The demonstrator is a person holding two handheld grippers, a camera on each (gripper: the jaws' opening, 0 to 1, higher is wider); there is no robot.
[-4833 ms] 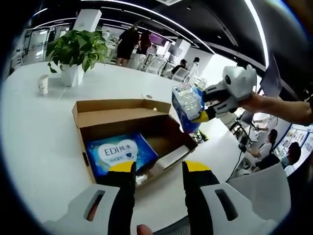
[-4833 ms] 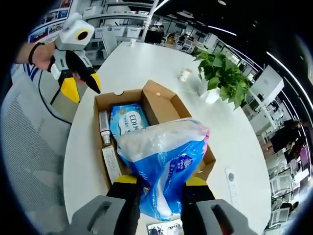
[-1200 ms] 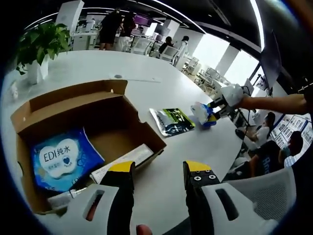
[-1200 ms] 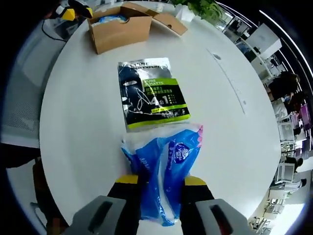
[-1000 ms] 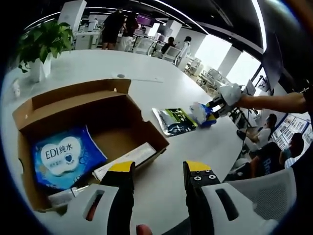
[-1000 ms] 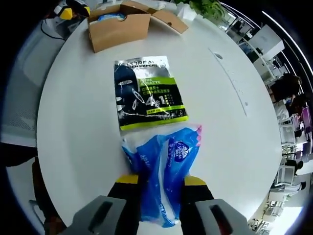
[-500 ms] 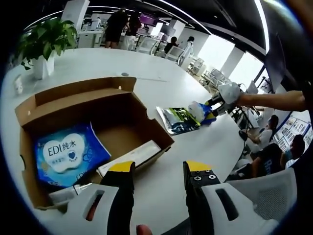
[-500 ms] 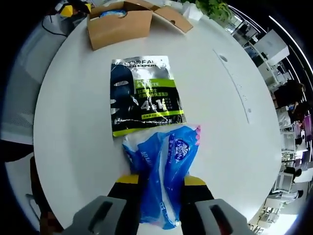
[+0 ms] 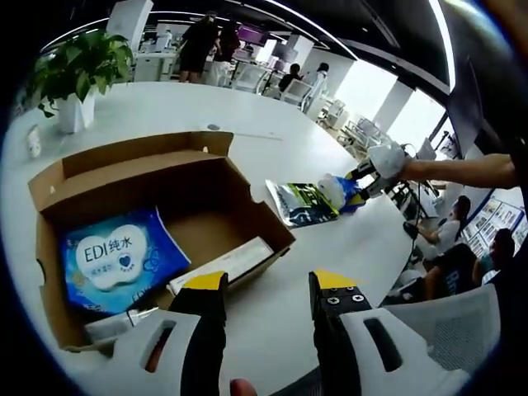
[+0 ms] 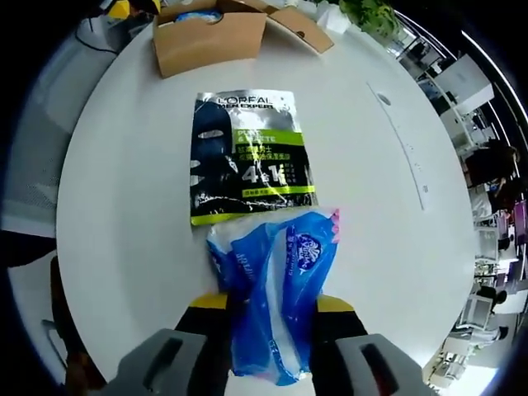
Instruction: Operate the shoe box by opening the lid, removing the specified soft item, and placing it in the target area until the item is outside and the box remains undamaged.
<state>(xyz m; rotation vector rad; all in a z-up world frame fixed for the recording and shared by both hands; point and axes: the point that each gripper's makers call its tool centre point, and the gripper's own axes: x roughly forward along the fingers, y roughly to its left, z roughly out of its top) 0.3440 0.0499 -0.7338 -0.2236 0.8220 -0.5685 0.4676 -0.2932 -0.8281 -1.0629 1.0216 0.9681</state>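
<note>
The open cardboard shoe box (image 9: 148, 177) lies at the left in the left gripper view. It holds a blue EDI wipes pack (image 9: 115, 260) and a long white carton (image 9: 227, 264). My left gripper (image 9: 268, 285) hangs open over the table in front of the box. My right gripper (image 10: 271, 304) is shut on the soft blue tissue pack (image 10: 276, 272), which rests on the white table (image 10: 124, 214). The pack's far end touches a black and green sachet (image 10: 247, 157). From the left gripper view, the right gripper (image 9: 381, 161) and the pack (image 9: 334, 190) are beyond the box, to the right.
A potted plant (image 9: 78, 62) and a paper cup (image 9: 33, 140) stand at the table's far left. The box (image 10: 210, 33) lies beyond the sachet in the right gripper view. The round table edge and office chairs are close on the right. People stand and sit in the background.
The right gripper's camera has crept slightly closer to the sachet with the tissue pack held low on the table. Its jaws look slightly wider. The left gripper has barely moved.
</note>
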